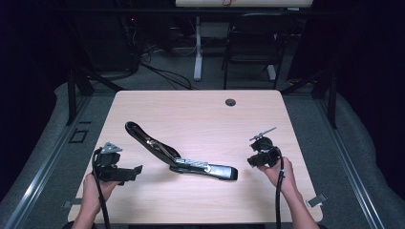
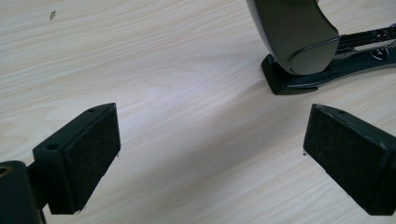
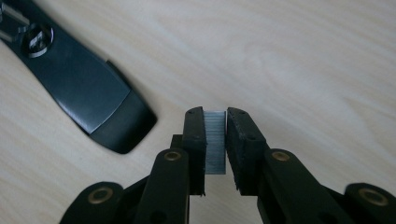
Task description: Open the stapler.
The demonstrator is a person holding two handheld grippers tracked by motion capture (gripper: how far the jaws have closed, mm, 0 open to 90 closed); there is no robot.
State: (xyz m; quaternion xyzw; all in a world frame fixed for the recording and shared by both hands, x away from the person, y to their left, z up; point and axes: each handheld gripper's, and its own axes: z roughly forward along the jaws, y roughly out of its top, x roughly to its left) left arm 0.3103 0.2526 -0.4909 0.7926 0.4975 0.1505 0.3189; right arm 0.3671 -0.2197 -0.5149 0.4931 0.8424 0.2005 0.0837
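staple strip (image 3: 215, 142) pinched upright in right gripper (image 3: 215, 140), frame center. stapler (image 1: 177, 160) open mid-table; keep strip level, align with channel (image 1: 192, 163). left gripper (image 2: 210, 154) wide, empty, should steady base.

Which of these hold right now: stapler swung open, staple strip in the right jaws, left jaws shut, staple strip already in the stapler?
1. The stapler lies swung open on the table. True.
2. The right gripper holds a staple strip. True.
3. The left gripper has its jaws shut. False: they stand wide apart with nothing between them.
4. The staple strip sits in the stapler. False: it is clamped in the right jaws, apart from the stapler.
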